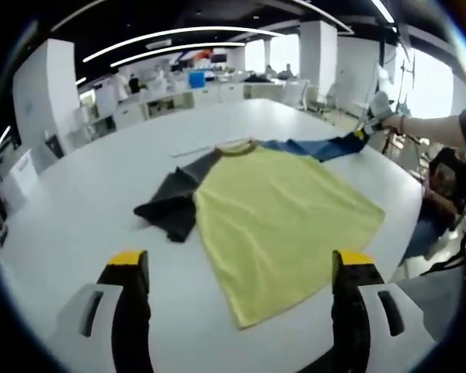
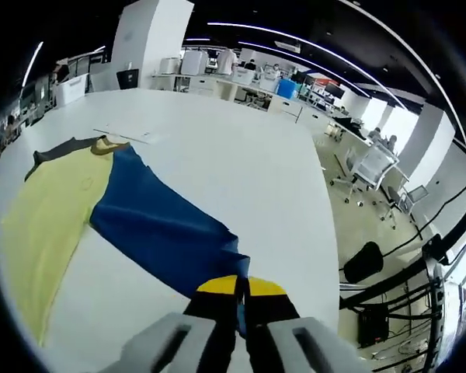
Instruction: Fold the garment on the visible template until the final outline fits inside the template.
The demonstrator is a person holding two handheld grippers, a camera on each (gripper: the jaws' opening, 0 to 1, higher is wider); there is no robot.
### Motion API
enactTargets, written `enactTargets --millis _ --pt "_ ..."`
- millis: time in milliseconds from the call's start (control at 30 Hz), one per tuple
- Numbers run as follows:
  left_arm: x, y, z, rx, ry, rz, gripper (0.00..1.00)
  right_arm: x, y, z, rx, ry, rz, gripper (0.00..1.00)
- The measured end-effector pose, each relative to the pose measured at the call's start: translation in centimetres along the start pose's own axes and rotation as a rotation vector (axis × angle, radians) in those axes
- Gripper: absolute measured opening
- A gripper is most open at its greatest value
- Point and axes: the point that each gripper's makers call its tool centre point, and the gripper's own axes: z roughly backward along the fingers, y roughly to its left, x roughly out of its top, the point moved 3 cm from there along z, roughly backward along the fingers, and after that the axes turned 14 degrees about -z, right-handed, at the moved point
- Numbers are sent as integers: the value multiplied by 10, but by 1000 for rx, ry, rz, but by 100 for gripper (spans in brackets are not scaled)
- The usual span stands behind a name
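The right hand-held gripper [image 2: 241, 291] is clenched on the blue sleeve [image 2: 159, 225] near the tabletop [image 2: 241, 171] edge; the left hand-held gripper [image 1: 241, 268] hovers released. Carry the sleeve flat across the yellow shirt [image 1: 283, 217].

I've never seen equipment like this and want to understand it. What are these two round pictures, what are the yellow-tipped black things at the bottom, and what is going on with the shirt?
A person holds a hand tool with two jaws in each hand, and each tool carries a wide-angle camera looking forward along its jaws. That is why both pictures are round.

In the left gripper view, the left gripper has its jaws wide apart, above a white table, holding nothing. On the table lies a shirt with a yellow body, a dark grey sleeve folded over and a blue sleeve stretched out.

In the right gripper view, the right gripper has its jaws closed on the end of that blue sleeve. An office with desks and chairs lies behind.
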Motion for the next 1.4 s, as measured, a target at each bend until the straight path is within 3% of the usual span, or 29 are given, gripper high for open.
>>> enactTargets --millis 100,567,833,1100,1400 --pt "1 -1 1 3 3 -3 94 3 -13 -9 -23 5 3 0" --pt "-1 -2 -3 -3 33 -15 94 -23 -60 -37 -166 137 57 0" --pt "-6 0 -6 -9 58 -22 93 -37 -57 -37 -176 186 62 0" --pt "-6 0 -8 -18 65 -31 93 -48 -79 -53 -201 236 57 0" --pt "-8 -1 -8 -22 74 -36 92 -48 -86 -57 -189 223 13 0"
